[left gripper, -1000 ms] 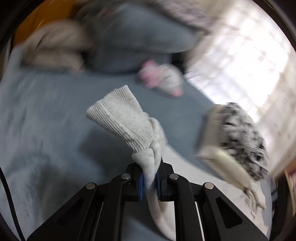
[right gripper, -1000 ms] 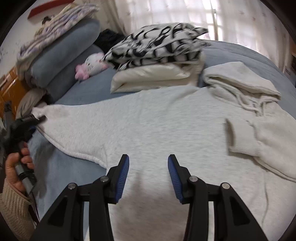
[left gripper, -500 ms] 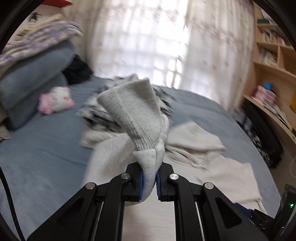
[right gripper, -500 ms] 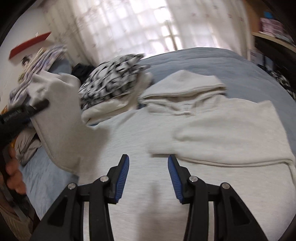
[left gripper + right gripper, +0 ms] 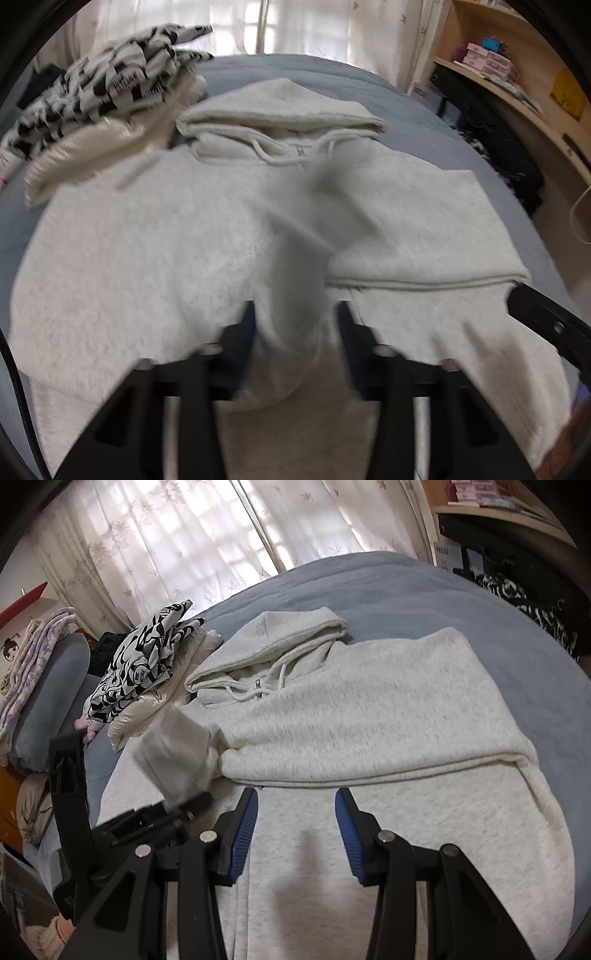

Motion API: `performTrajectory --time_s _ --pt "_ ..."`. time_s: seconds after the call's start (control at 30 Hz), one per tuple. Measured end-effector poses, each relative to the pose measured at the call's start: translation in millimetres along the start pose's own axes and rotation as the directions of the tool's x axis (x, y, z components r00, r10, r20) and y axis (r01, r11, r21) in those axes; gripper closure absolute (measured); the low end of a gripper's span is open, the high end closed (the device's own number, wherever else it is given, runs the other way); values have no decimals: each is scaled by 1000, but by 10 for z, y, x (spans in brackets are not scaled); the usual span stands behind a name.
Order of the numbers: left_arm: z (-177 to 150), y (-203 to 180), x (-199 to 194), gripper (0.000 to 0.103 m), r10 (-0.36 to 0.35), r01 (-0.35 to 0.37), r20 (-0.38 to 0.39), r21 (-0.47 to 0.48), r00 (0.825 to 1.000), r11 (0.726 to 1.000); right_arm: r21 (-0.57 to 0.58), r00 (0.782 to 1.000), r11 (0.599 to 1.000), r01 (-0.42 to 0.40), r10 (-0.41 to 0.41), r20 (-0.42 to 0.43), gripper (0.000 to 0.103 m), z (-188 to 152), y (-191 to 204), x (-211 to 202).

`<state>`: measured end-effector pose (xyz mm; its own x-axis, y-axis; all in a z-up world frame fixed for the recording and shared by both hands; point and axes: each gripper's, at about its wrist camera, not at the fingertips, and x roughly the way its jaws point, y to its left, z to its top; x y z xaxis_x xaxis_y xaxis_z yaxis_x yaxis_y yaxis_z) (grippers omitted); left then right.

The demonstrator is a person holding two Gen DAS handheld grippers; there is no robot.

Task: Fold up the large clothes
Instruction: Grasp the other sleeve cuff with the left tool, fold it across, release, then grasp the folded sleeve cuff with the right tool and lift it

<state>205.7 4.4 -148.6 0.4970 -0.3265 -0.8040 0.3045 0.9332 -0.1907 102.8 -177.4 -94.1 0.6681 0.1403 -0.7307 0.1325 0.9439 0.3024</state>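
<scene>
Light grey fleece hoodie: flat on blue bedspread; left gripper, jaws just opened, released cuffed sleeve across chest; right gripper spread, empty; second sleeve judged folded.

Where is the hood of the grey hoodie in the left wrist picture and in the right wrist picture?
Left wrist view: the hood lies upper centre, beyond the blurred sleeve.
Right wrist view: the hood lies upper centre-left, its opening facing lower left.
Shared landmark: the black-and-white patterned garment lies just left of the hood in both views.
</scene>
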Motion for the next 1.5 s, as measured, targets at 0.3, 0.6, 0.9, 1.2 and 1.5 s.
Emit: performTrajectory --time_s 0.3,0.6,0.9,1.2,1.5 --pt "-114 424 -692 23 -63 76 116 -104 991 992 69 987 987 -146 150 -63 51 -23 2 122" --pt "-541 1063 -1158 23 92 -55 127 -271 988 961 132 944 954 -269 288 -162 41 -55 236 418" --pt "-536 1185 -1263 23 129 -77 162 -298 978 951 11 957 975 -222 220 -188 57 145 761 830" --pt "-509 1163 -1491 23 140 -71 215 -301 966 951 -260 939 903 -342 336 -68 96 491 1250 155" --pt "-330 1029 -1728 23 145 -80 290 -225 946 971 -221 966 949 -225 247 77 96 1080 538 -72"
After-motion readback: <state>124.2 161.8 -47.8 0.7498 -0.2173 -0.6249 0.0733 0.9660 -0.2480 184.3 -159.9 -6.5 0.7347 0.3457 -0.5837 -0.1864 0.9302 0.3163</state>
